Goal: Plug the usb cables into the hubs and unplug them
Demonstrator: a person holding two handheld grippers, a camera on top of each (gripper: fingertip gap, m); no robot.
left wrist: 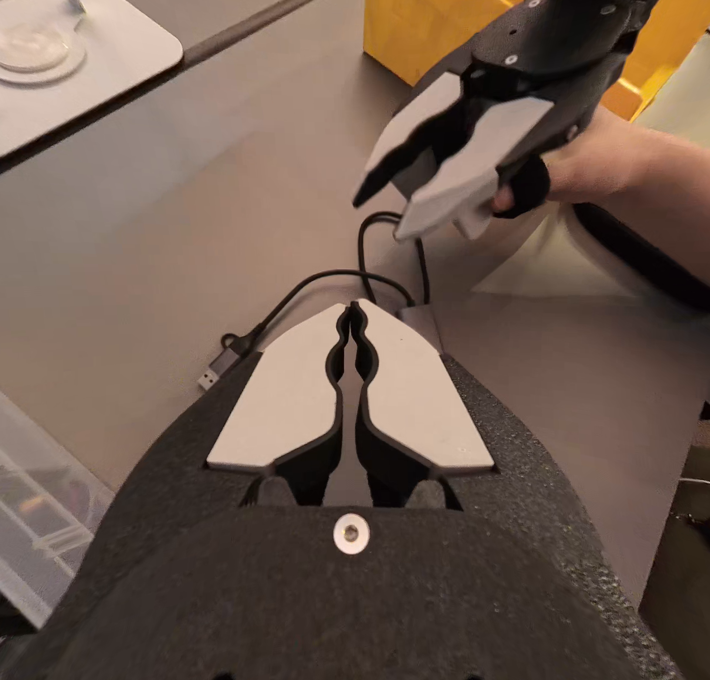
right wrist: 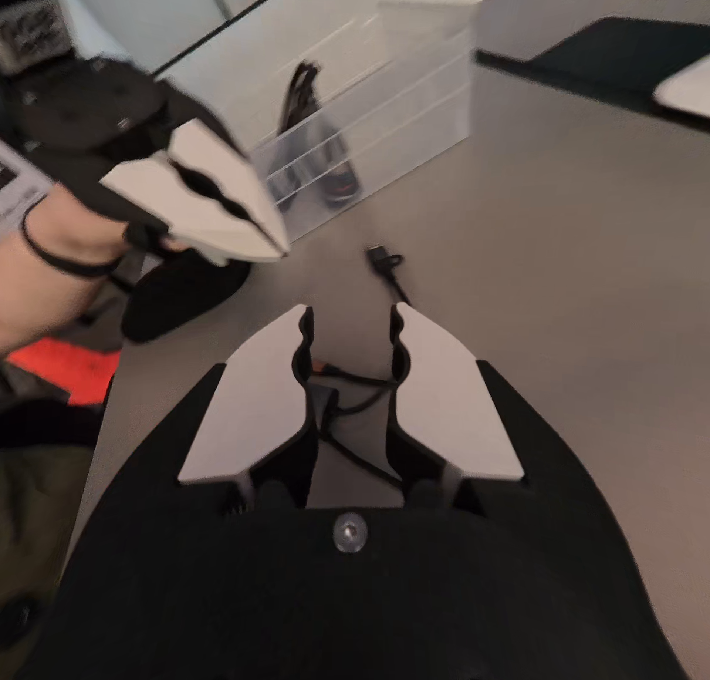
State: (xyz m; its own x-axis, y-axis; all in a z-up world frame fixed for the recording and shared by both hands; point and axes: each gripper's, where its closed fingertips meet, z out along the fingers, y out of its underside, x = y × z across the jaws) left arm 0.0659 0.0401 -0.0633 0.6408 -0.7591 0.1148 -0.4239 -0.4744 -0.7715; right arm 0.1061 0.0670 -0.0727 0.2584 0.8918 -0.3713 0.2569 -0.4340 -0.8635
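Left tongs fill the near field of the left wrist view, tips pressed together with nothing between them. Just left of the tips, the grey USB plug lies flat on the grey surface, metal end pointing away from the tongs, apart from them. Its black cable arcs behind the tips toward a grey hub, mostly hidden at the right finger's edge.

Right tongs stand wide apart, gripping nothing. Between the fingers, on the surface below: a dark grey body, probably the hub (blurred), with cable loops around it. Beyond the tips, clear of them, lies a black cable end.

Left wrist view: right tongs hover above the cable loop. Yellow box behind; clear plastic bin at far edge.
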